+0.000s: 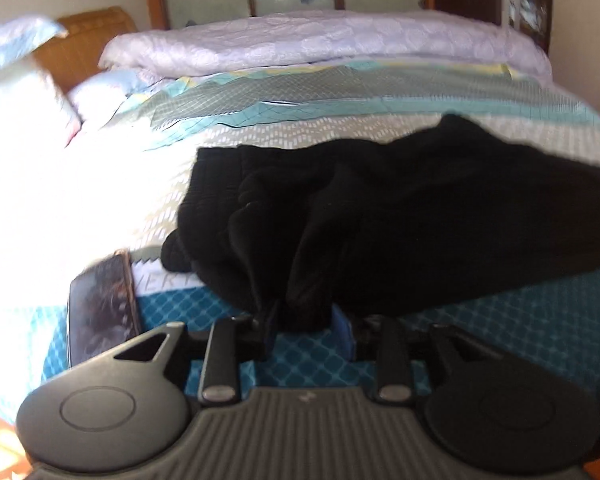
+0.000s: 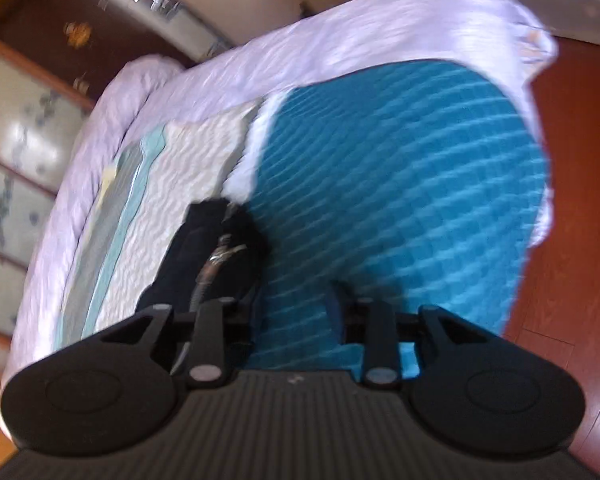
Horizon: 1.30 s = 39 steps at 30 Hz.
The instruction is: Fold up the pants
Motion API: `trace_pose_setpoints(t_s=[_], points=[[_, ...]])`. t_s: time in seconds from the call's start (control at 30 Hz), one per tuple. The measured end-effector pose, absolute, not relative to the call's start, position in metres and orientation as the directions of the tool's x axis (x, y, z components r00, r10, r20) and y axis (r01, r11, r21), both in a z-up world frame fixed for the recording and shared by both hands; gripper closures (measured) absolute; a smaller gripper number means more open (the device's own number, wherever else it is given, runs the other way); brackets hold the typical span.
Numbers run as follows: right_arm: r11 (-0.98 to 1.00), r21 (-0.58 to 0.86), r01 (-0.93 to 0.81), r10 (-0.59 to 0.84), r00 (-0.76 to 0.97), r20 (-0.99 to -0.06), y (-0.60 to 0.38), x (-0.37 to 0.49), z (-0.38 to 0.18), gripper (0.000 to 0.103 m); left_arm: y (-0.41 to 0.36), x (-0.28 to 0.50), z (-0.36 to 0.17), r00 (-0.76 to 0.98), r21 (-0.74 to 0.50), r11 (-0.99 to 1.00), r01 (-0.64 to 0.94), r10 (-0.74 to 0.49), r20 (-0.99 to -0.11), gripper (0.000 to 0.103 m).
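Observation:
Black pants (image 1: 380,208) lie crumpled on the bedspread (image 1: 520,332), spreading to the right. My left gripper (image 1: 306,320) is shut on a bunched edge of the pants at the near side, the cloth pinched between its blue pads (image 1: 342,320). In the right wrist view, which is tilted and blurred, a part of the black pants with a metal buckle (image 2: 220,248) lies by the left finger. My right gripper (image 2: 296,312) is open above the teal bedspread (image 2: 400,184), and nothing sits between its fingers.
A phone (image 1: 102,308) lies on the bed left of my left gripper. A folded lilac quilt (image 1: 320,44) runs along the far side of the bed, with pillows (image 1: 20,92) at the left. The bed edge and red-brown floor (image 2: 572,240) are to the right.

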State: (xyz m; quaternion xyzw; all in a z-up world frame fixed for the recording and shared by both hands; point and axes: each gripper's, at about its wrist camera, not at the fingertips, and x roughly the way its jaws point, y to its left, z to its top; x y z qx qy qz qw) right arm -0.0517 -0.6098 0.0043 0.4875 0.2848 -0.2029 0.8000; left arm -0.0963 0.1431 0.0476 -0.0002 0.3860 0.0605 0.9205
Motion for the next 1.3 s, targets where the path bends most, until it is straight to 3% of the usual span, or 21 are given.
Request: trace_pose_setpoints(t_s=[0.03, 0.1, 0.23, 0.3, 0.37, 0.53, 0.57, 0.6, 0.67, 0.9, 1.0, 1.07, 1.13, 1.17, 1.3], points=[[0.435, 0.677, 0.593, -0.055, 0.768, -0.638, -0.609, -0.052, 0.009, 0.066, 0.151, -0.098, 0.056, 0.705, 0.003, 0.990, -0.143, 0.104, -0.702, 0.068], [0.470, 0.687, 0.554, -0.052, 0.795, -0.605, -0.603, -0.041, 0.023, 0.066, 0.167, -0.096, 0.072, 0.723, -0.073, 0.973, -0.220, 0.113, -0.681, 0.049], [0.576, 0.699, 0.424, 0.006, 0.853, -0.522, -0.566, -0.009, 0.051, 0.066, 0.201, -0.086, 0.088, 0.735, -0.250, 0.901, -0.356, 0.104, -0.670, 0.043], [0.652, 0.677, 0.341, 0.075, 0.860, -0.505, -0.533, 0.010, 0.060, 0.065, 0.215, -0.074, 0.084, 0.720, -0.321, 0.857, -0.402, 0.080, -0.689, 0.021], [0.732, 0.617, 0.291, 0.111, 0.842, -0.528, -0.500, 0.025, 0.062, 0.064, 0.223, -0.062, 0.074, 0.702, -0.361, 0.820, -0.445, 0.069, -0.708, 0.016], [0.815, 0.537, 0.218, 0.199, 0.765, -0.613, -0.440, 0.053, 0.041, 0.064, 0.245, -0.025, 0.041, 0.693, -0.574, 0.669, -0.473, -0.120, -0.711, 0.019], [0.818, 0.526, 0.231, 0.203, 0.740, -0.641, -0.432, 0.058, 0.035, 0.064, 0.253, -0.021, 0.033, 0.691, -0.620, 0.610, -0.493, -0.159, -0.705, 0.039], [0.823, 0.510, 0.251, 0.200, 0.712, -0.673, -0.429, 0.063, 0.026, 0.065, 0.257, -0.018, 0.022, 0.689, -0.650, 0.562, -0.512, -0.183, -0.701, 0.073], [0.830, 0.471, 0.298, 0.180, 0.656, -0.733, -0.424, 0.073, 0.005, 0.067, 0.263, -0.016, 0.024, 0.696, -0.644, 0.570, -0.511, -0.167, -0.699, 0.086], [0.791, 0.533, 0.300, 0.215, 0.679, -0.702, -0.442, 0.070, 0.000, 0.067, 0.259, -0.042, 0.105, 0.803, -0.439, 0.838, -0.324, -0.002, -0.596, 0.087], [0.765, 0.561, 0.315, 0.223, 0.688, -0.691, -0.446, 0.059, -0.002, 0.067, 0.260, -0.045, 0.088, 0.742, -0.384, 0.837, -0.390, 0.039, -0.670, 0.083], [0.777, 0.552, 0.303, 0.218, 0.693, -0.687, -0.443, 0.054, -0.001, 0.067, 0.256, -0.039, 0.057, 0.644, -0.279, 0.843, -0.459, 0.099, -0.759, 0.079], [0.787, 0.542, 0.295, 0.213, 0.695, -0.687, -0.441, 0.048, 0.000, 0.067, 0.251, -0.040, 0.026, 0.531, -0.171, 0.844, -0.508, 0.150, -0.834, 0.064], [0.789, 0.539, 0.294, 0.213, 0.692, -0.689, -0.439, 0.046, 0.001, 0.067, 0.248, -0.047, 0.024, 0.538, -0.164, 0.841, -0.515, 0.168, -0.826, 0.059], [0.749, 0.586, 0.309, 0.242, 0.696, -0.676, -0.460, 0.036, 0.005, 0.066, 0.246, -0.073, 0.053, 0.597, -0.196, 0.824, -0.532, 0.201, -0.777, 0.058]])
